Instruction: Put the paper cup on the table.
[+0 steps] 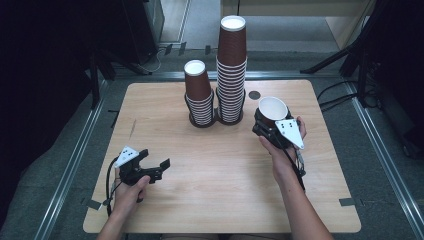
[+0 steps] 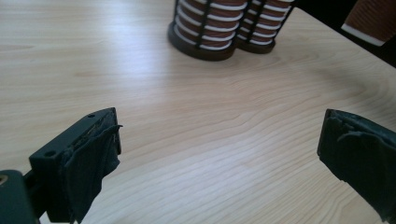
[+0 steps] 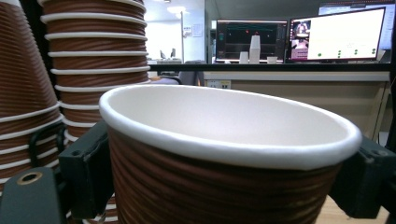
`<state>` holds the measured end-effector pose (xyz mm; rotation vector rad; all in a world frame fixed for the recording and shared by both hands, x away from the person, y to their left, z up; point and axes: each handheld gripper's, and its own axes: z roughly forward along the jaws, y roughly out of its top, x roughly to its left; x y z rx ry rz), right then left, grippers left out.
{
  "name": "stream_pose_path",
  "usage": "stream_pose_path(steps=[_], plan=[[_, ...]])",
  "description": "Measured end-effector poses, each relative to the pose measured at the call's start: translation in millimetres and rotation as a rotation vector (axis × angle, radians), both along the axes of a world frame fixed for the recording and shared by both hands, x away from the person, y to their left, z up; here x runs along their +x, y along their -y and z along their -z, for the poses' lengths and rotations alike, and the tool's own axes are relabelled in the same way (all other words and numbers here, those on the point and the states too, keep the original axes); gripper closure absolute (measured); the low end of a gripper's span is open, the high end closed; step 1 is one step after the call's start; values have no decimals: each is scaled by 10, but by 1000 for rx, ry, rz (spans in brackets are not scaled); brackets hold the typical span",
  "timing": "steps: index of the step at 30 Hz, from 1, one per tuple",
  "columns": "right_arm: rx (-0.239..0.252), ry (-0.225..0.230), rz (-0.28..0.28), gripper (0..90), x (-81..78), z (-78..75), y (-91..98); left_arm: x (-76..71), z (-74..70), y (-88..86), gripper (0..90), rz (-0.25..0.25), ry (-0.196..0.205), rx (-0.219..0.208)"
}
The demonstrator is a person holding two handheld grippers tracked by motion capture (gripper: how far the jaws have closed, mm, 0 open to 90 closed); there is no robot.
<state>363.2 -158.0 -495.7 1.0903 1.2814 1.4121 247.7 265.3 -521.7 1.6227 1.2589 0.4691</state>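
The person's forearms come in at the near edge of the wooden table (image 1: 220, 185), each hand carrying a gripper. The left gripper (image 1: 156, 162) hangs low over bare wood at the near left, its jaws spread wide with nothing between them — in the left gripper view the two black pads (image 2: 93, 158) frame only tabletop. The right gripper (image 1: 267, 125) sits well apart at the right and clamps a single brown ribbed paper cup (image 1: 272, 109), mouth up and tipped a little, with a pad pressed on either side of the wall just under the white rim (image 3: 224, 149).

That cup is held just beside the two stacks of upturned cups in their black wire holder (image 1: 215, 120): a short stack (image 1: 199, 92) and a taller stack (image 1: 231, 70), the taller one the nearer to the held cup.

The step in hand looks like carrying one cup, either off a stack or towards one; which of the two, the pictures do not settle. If it is to be set down, the next move calls for bringing it level over open wood and lowering it until the base rests flat before the jaws let go — a thin paper wall will crush if squeezed harder. If it is to join a stack, it must first be turned mouth down.
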Motion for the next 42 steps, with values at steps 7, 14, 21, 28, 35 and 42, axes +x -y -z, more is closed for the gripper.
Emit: stream_pose_path(steps=[7,14,21,28,35,42], plan=[[-39,-42,28,109,191,44,89,-23,52,-305,0,-61,-15,-14],[-34,-76,74,106,360,94,163,-14,122,-541,0,-120,-30,-13],[-41,-112,119,103,530,171,241,9,191,-580,0,-133,-48,-3],[-41,-135,158,103,700,272,339,9,215,-597,0,-131,-51,3],[-49,-158,184,103,791,382,415,16,258,-586,0,-128,-59,19],[-85,-158,210,104,824,442,471,14,265,-588,0,-124,-61,15]])
